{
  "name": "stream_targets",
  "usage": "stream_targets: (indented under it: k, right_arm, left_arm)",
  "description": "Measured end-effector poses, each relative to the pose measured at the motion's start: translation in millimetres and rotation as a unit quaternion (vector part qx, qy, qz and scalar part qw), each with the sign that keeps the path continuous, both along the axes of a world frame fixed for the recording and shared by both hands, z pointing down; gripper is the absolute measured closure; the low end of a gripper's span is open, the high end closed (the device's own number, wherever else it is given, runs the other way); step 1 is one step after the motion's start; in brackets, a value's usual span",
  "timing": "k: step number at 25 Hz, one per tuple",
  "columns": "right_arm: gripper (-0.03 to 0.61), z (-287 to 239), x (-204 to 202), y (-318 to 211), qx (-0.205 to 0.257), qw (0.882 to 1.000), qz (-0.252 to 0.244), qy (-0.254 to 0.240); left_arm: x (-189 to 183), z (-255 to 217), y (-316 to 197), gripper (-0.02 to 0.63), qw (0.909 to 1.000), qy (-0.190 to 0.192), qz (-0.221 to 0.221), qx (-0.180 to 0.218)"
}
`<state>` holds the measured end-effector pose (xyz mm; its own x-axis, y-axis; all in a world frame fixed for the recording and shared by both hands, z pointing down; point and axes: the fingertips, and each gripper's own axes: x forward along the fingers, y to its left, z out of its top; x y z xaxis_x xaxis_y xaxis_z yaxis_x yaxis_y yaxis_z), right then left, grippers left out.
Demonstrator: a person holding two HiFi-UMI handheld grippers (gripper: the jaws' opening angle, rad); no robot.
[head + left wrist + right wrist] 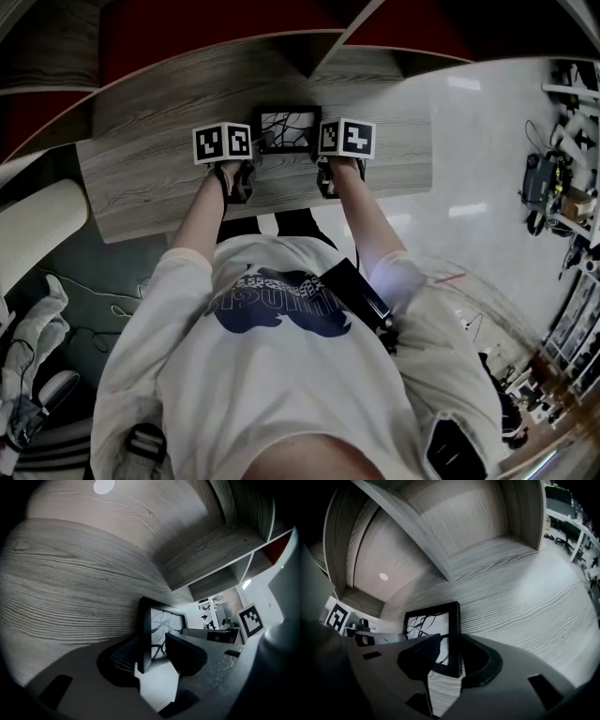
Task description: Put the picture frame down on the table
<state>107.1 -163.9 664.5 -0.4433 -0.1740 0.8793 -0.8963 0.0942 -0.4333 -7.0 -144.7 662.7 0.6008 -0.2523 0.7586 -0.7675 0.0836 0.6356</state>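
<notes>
Left tool [150, 651] and right tool [451, 648] clamp the 9 and 3 o'clock rails of the upright picture frame [286, 131] over the tabletop [159, 159] at my 12 o'clock, so I should lower both evenly, releasing only once it rests steady.

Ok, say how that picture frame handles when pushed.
Probably stiff: the picture frame looks square though gripped only at its side edges by left tool and right tool. Thin edge-on, so likely to tip if stood upright.
</notes>
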Motion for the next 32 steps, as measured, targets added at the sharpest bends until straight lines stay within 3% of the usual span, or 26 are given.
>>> stream_targets:
  k: [14, 32]
  right_arm:
    - [0.431, 0.3, 4.9, -2.9, 0.061, 0.991, -0.062, 0.105]
    - [0.430, 0.0, 4.8, -4.2, 0.071, 0.991, -0.053, 0.102]
  left_arm:
    - [3.0, 0.5, -2.2, 0.431, 1.0000, 0.003, -0.004, 0.008]
    - [-5.7, -2.0, 0.1, 0.431, 0.9997, 0.007, -0.019, 0.015]
